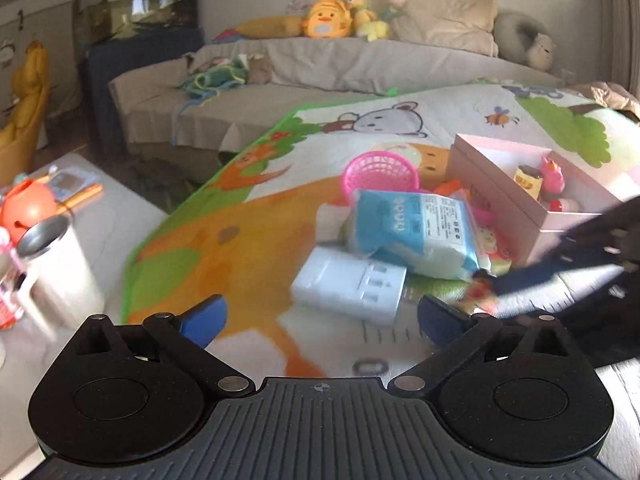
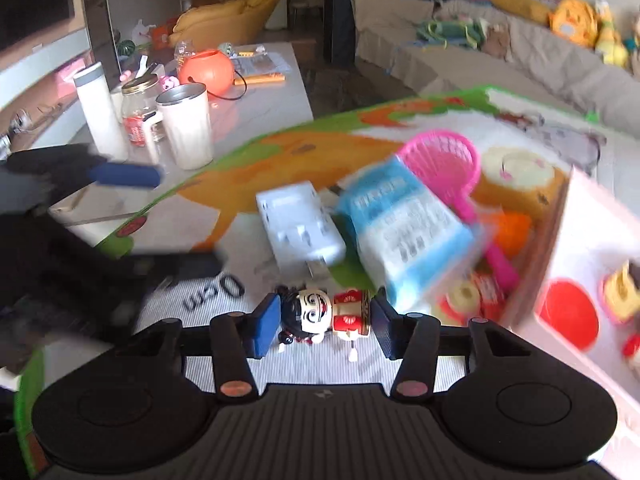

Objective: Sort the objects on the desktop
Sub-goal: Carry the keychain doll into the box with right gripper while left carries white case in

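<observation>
A small toy figure (image 2: 324, 314) with a black-haired head and a red body lies on its side on striped cloth. My right gripper (image 2: 326, 320) is shut on it, one pad at the head and one at the feet. Just beyond lie a white power adapter (image 2: 300, 228), a blue and white tissue pack (image 2: 404, 232) and a pink mesh scoop (image 2: 444, 156). A pink box (image 2: 560, 240) with small toys inside stands at the right. My left gripper (image 1: 322, 312) hangs open over the cartoon mat, short of the adapter (image 1: 348, 284), with nothing between its fingers.
A pale side table (image 2: 280, 92) at the left carries a white tumbler (image 2: 186, 128), a glass jar (image 2: 138, 112), a white bottle (image 2: 98, 108) and an orange pumpkin bucket (image 2: 206, 68). A grey sofa (image 1: 320, 68) with plush toys runs behind the mat.
</observation>
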A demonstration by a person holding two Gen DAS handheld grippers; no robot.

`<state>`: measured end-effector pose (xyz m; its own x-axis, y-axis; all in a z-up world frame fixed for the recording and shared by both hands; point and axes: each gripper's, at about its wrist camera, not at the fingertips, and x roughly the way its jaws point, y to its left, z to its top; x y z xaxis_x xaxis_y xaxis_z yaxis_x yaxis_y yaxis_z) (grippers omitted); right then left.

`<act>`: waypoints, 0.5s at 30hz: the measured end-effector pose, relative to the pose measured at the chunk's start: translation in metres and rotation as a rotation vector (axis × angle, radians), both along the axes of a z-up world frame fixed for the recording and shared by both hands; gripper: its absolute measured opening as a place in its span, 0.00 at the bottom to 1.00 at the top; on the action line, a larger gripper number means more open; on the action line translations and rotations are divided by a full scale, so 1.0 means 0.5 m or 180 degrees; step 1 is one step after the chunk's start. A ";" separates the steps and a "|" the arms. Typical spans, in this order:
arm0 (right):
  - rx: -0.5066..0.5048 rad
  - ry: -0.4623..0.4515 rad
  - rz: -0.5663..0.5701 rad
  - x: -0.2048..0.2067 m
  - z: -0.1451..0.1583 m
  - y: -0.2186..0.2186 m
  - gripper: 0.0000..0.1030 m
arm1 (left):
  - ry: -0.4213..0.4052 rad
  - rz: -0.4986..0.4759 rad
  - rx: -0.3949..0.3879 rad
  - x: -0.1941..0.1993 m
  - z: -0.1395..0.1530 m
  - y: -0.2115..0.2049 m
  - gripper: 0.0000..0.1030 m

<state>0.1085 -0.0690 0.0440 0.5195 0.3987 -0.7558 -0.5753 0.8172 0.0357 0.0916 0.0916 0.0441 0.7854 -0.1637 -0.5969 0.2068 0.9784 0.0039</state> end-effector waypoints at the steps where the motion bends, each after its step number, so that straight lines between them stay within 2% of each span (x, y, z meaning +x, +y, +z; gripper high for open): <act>1: 0.0031 0.0053 -0.0032 -0.008 0.002 -0.022 0.45 | 0.0017 -0.0026 0.0044 0.022 -0.006 -0.014 1.00; 6: -0.0159 0.0033 -0.0184 -0.086 0.018 -0.108 0.45 | 0.0209 -0.0159 0.0330 0.097 -0.044 -0.072 1.00; 11: -0.0195 0.0068 -0.0386 -0.132 0.023 -0.184 0.46 | 0.0402 -0.0093 0.0369 0.114 -0.064 -0.090 1.00; 12: -0.0162 0.0058 -0.0422 -0.139 0.025 -0.196 0.49 | 0.0408 -0.0076 0.0356 0.109 -0.064 -0.090 0.99; 14: -0.0085 0.0029 -0.0473 -0.151 0.026 -0.212 0.69 | 0.0406 -0.0102 0.0303 0.094 -0.060 -0.089 0.92; 15: -0.0052 -0.0006 -0.0487 -0.155 0.027 -0.216 0.72 | 0.0431 -0.0115 0.0298 0.083 -0.057 -0.091 0.92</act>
<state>0.0309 -0.1769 0.0576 0.5747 0.3025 -0.7604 -0.4441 0.8958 0.0208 0.1333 0.0463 0.0155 0.6913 -0.1291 -0.7109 0.2467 0.9670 0.0642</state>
